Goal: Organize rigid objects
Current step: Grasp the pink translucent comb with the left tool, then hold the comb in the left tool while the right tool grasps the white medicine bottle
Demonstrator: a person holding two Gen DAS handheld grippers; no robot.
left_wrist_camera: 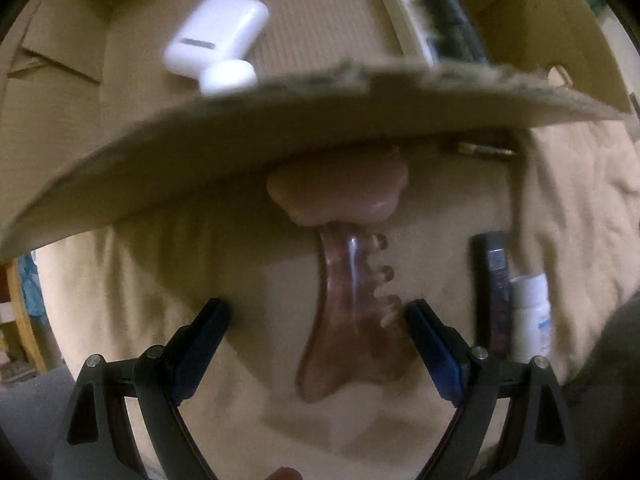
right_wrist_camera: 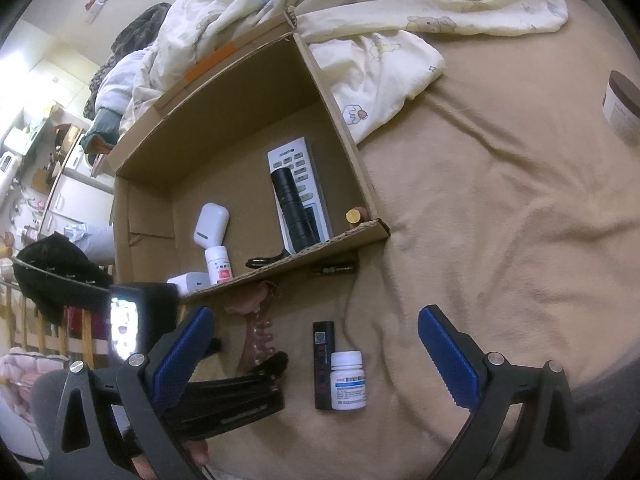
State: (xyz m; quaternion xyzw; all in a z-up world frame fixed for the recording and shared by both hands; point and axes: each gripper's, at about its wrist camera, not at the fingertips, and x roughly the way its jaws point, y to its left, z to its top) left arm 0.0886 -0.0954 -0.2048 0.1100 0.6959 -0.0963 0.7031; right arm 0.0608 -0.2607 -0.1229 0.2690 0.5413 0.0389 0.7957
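A pink translucent hair claw clip (left_wrist_camera: pixel 348 300) lies on the beige blanket between the spread fingers of my left gripper (left_wrist_camera: pixel 318 320), which is open and not touching it. The clip also shows in the right wrist view (right_wrist_camera: pixel 260 336), partly behind the left gripper. The cardboard box (right_wrist_camera: pixel 340 112) holds a white remote (right_wrist_camera: pixel 298 176), a black cylinder (right_wrist_camera: pixel 294 212), a white case (right_wrist_camera: pixel 210 226) and a small white bottle (right_wrist_camera: pixel 218 266). My right gripper (right_wrist_camera: pixel 316 356) is open above a black stick (right_wrist_camera: pixel 323 364) and a white pill bottle (right_wrist_camera: pixel 348 380) on the blanket.
The box's near flap (left_wrist_camera: pixel 240 144) hangs over the clip's far end. A thin dark pen (right_wrist_camera: pixel 334 269) lies by the flap. A brown-lidded jar (right_wrist_camera: pixel 622 108) stands at the far right. A rumpled cream quilt (right_wrist_camera: pixel 380 12) lies behind the box.
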